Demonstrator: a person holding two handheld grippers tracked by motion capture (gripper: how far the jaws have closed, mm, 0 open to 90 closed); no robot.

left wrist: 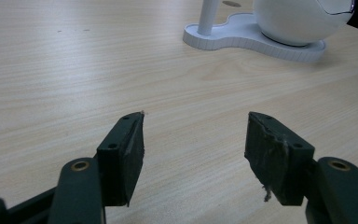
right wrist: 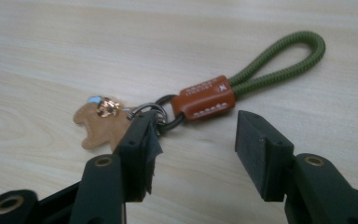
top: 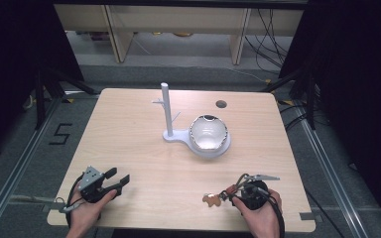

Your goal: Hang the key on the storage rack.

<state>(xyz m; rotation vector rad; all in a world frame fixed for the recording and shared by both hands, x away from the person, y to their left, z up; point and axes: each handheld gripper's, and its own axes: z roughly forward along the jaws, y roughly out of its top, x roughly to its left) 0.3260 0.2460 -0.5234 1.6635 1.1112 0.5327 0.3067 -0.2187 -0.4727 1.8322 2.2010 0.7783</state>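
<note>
Looking at this one, the main worry is the right hand-held gripper [right wrist: 193, 135] closing on the wrong bit of the keychain [right wrist: 200, 98]: its jaws stand wide apart with nothing pinched, and one jaw tip sits right over the small metal ring [right wrist: 144, 111], so a squeeze from here could just catch the ring or nudge the whole thing sideways across the worktop [top: 129, 139] instead of getting a solid bite on the brown leather tab [right wrist: 204, 98]. That tan bear-shaped charm [right wrist: 95, 123] is floppy too, so I'd guess it swings around once lifted and could snag on the pegs of the white stand [top: 167, 111] if that's where it's headed. Position-wise, the keychain lies flat on the worktop just past the right jaws, tab roughly between them, green cord loop [right wrist: 279, 60] stretching away up and to the right in the right gripper view, charm off to the left. In the high view it's at the near right edge, touching or nearly touching the gripper tips, well apart from the stand and the white bowl [top: 208, 133] on its base. The left hand-held gripper [top: 113, 179] is open too, empty, resting near the near left corner
</note>
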